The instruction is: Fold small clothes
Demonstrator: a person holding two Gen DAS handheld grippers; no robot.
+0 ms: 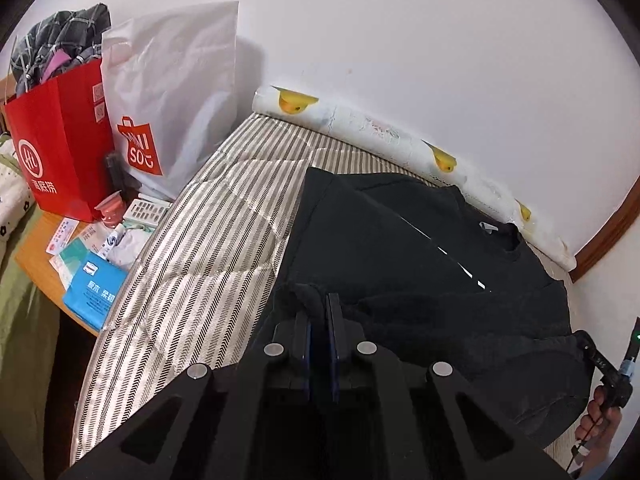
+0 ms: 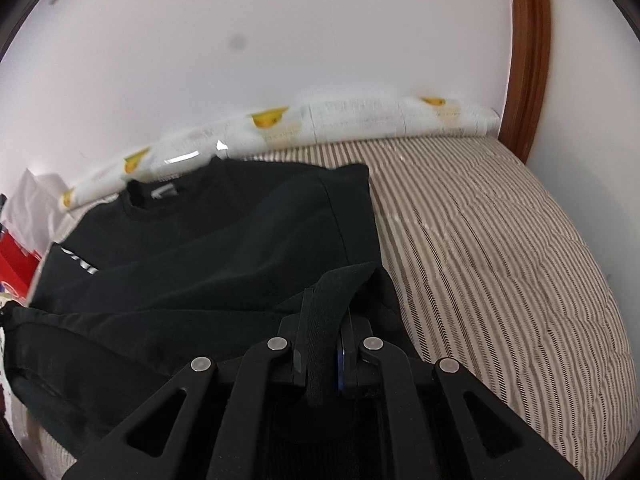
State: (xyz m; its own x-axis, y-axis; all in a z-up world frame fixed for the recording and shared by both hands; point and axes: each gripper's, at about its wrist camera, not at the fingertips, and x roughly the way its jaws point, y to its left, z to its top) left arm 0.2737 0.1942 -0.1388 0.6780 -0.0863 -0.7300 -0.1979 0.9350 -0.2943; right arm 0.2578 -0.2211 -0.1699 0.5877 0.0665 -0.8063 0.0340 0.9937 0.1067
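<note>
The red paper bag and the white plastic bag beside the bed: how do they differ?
The red paper bag is stiff, stands open and is stuffed with checked clothes; the white plastic bag is soft, crinkled, taller, and shows nothing inside. The red one bears a white round logo, the white one a red bag-shaped logo. Both stand upright, side by side.

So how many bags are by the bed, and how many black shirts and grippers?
Bags: 2, a red bag and a white bag
Black shirt: 1
Hand-held grippers: 2, left hand-held gripper, right hand-held gripper
Total: 5

Black shirt (image 1: 400, 232) on a beige-striped mattress (image 1: 208, 232), red bag (image 1: 60, 152) beside it
</note>
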